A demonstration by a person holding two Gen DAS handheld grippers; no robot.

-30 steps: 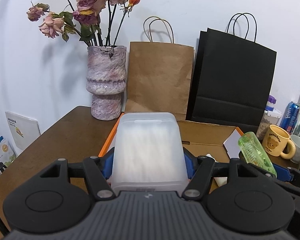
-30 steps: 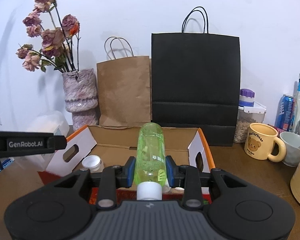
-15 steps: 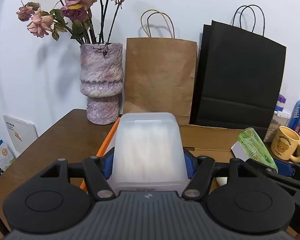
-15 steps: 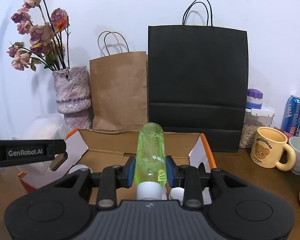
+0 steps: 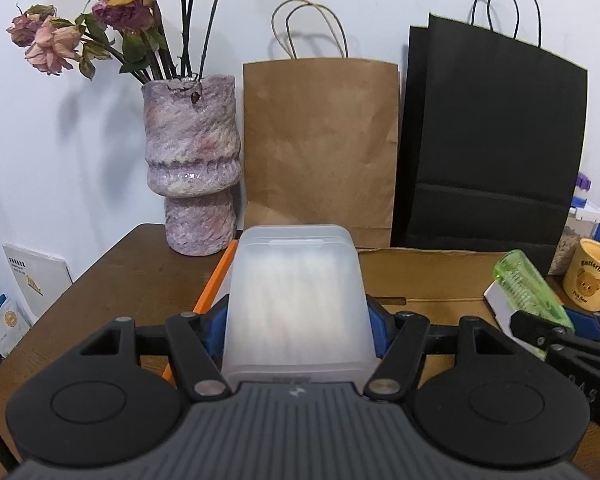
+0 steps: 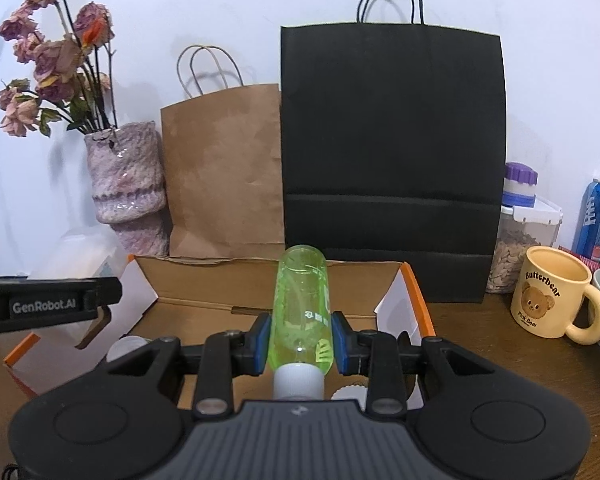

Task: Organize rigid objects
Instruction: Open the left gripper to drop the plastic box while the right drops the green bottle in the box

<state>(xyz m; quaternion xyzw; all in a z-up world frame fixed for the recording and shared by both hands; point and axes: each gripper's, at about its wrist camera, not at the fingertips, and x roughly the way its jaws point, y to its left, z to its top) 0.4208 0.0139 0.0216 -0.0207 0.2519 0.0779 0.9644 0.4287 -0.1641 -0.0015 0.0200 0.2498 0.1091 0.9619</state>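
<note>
both grippers advancing over open cardboard box: left gripper clamping frosted white plastic container, right gripper clamping green transparent bottle; placing looking imminent.

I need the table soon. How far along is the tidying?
Partway. A small white jar already sits in the cardboard box. The left tool holds a frosted container, the right tool a green bottle; neither is placed yet.

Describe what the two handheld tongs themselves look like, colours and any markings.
Both tongs, left and right, are matte black plastic with blue finger pads, silver pivot screws, round embossed discs and a ribbed grey centre plate. The left one's side reads "GenRobot.AI" in the right wrist view.
</note>
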